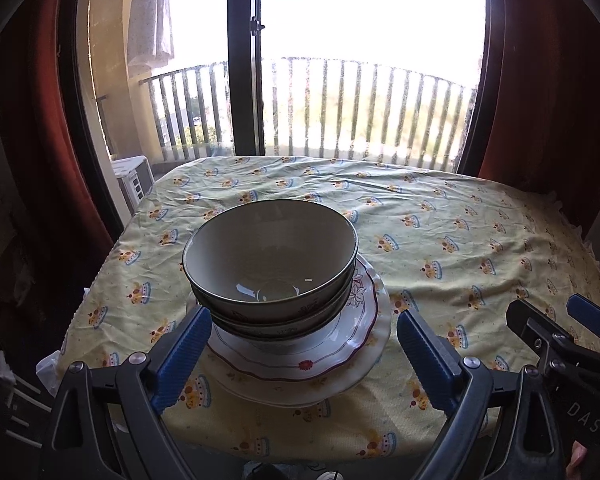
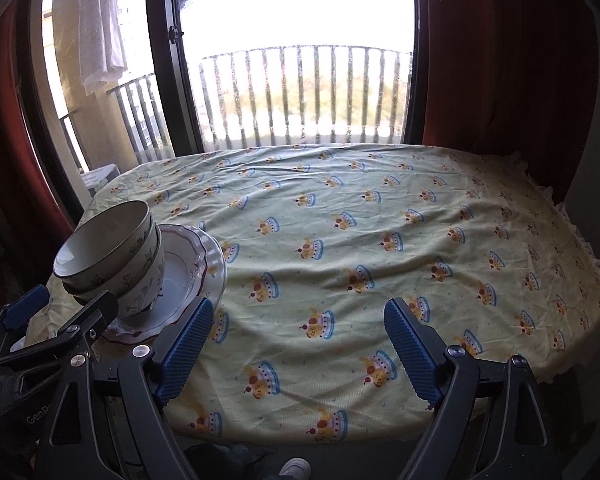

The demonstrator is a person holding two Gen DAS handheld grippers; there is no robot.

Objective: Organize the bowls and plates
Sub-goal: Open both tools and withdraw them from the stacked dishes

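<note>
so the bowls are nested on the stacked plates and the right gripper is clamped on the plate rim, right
Not quite. The bowls are nested on the stacked plates, but the right gripper holds nothing: the right wrist view shows its jaws wide apart over bare tablecloth, beside the plates.

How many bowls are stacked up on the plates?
3 bowls: the top bowl, a middle bowl nested under it, and a bottom bowl on the plates. More could hide inside.

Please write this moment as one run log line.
bowls: stacked on plates | left gripper: open | right gripper: open, empty
</note>
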